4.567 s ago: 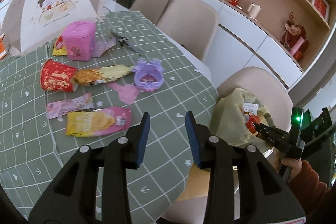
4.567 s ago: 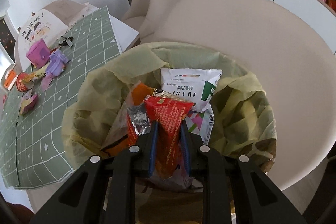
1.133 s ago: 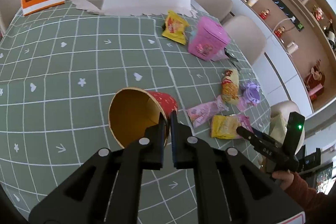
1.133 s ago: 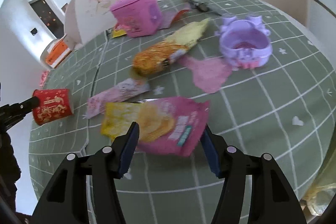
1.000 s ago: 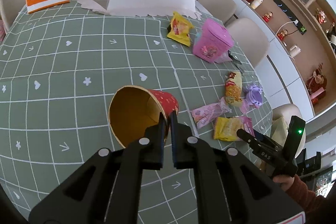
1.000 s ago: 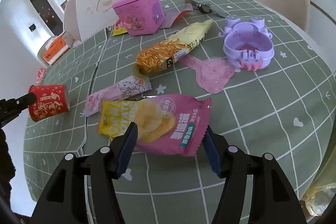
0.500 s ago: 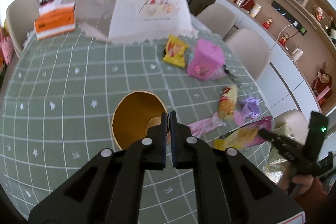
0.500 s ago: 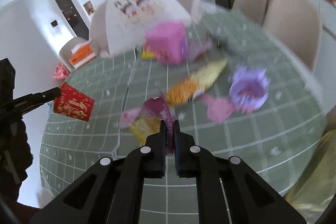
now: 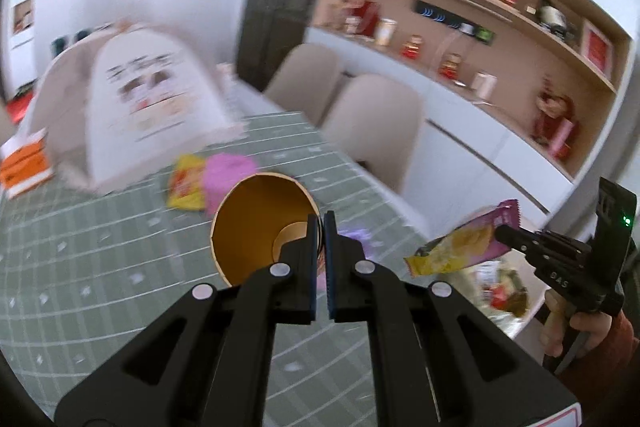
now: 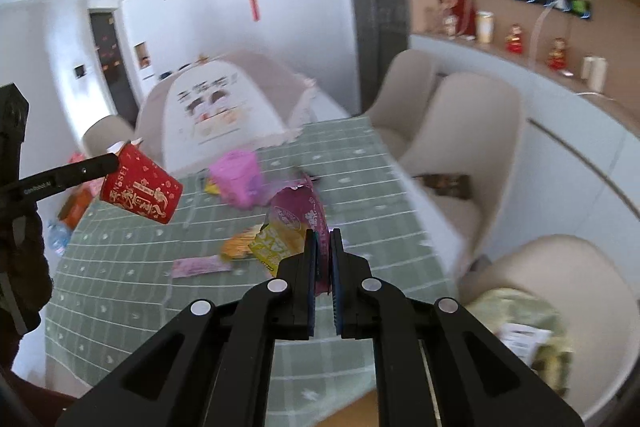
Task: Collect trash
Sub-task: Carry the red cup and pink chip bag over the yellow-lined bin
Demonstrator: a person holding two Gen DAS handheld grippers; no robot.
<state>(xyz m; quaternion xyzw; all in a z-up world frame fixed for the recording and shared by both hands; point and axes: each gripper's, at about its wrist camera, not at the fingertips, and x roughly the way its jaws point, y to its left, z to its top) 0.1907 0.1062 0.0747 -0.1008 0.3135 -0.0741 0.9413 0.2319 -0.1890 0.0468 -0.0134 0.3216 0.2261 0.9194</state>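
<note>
A round table (image 10: 120, 291) under a green grid-patterned cloth carries scattered snack wrappers. Above it, the left tongs (image 9: 319, 227) are clamped on the rim of a red paper cup with a tan inside (image 9: 256, 223). The right tongs (image 10: 323, 247) pinch a pink-and-yellow crisp packet (image 10: 292, 219), lifted clear of the table. A yellow-lined trash bag (image 10: 520, 323) sits low beside a beige chair (image 10: 560, 267).

Table with a green grid cloth

We see the table (image 10: 120, 291) carrying a pink box (image 10: 238, 183); behind it a white food cover (image 10: 216, 115), in front of it an orange snack packet (image 10: 240, 247) and a pink wrapper (image 10: 200, 265).
</note>
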